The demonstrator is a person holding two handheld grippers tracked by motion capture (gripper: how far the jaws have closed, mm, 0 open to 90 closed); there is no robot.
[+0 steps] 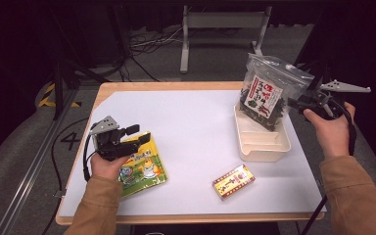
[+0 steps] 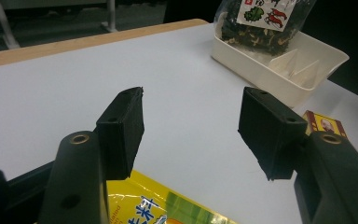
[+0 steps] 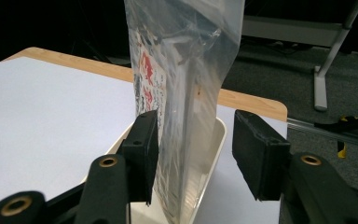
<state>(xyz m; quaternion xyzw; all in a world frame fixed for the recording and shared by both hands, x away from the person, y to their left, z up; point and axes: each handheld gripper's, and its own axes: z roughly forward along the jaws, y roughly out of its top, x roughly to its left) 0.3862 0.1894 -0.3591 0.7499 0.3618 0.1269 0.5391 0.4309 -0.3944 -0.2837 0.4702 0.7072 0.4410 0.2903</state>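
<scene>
While the clear bag of dark dried food (image 1: pixel 267 93) stands upright in the far end of the cream tray (image 1: pixel 263 144), the right gripper (image 1: pixel 301 104) sits just beside the bag on the side away from the worktop's middle. In the right gripper view its jaws are spread, with the bag (image 3: pixel 182 93) between them; one jaw lies close against the plastic and the other stands apart from it, so nothing is pinched. The tray (image 3: pixel 212 154) shows below the bag there. The white worktop (image 1: pixel 196 127) carries the tray at its right part. A small red and yellow box (image 1: pixel 233 181) lies flat near the tray, on the person's side of it. Well apart from the tray, across the worktop, a yellow and green packet (image 1: pixel 144 166) lies flat, and the left gripper (image 1: pixel 132 135) hovers over its edge, jaws spread wide and empty.
</scene>
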